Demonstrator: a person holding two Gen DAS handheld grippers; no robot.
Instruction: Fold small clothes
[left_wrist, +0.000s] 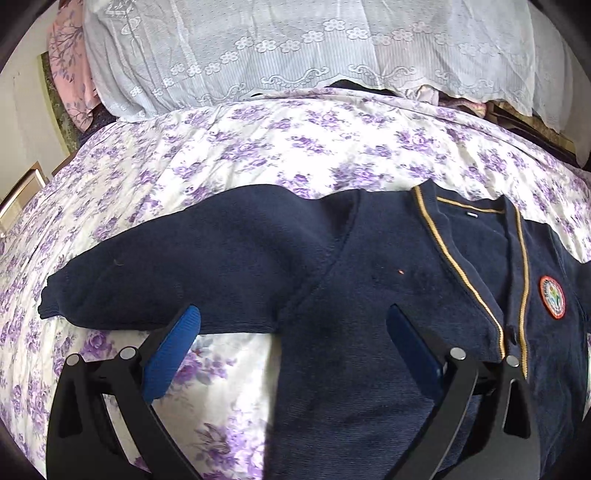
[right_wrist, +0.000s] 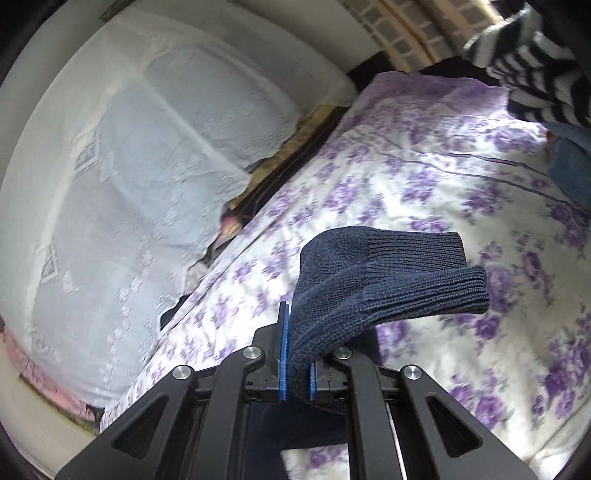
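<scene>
- Navy cardigan (left_wrist: 369, 280) lies flat on the flowered bedsheet (left_wrist: 258, 147), one sleeve stretched to the left.
- Left gripper (left_wrist: 291, 325) hangs spread above it.
- Right gripper (right_wrist: 297, 354) pinches the ribbed cuff (right_wrist: 406, 273), lifted off the sheet.

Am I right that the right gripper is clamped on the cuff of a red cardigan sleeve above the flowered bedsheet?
Not quite: the sleeve is navy blue, not red. The rest holds: the right wrist view shows the right gripper clamped on it near the ribbed cuff, above the flowered bedsheet.
</scene>
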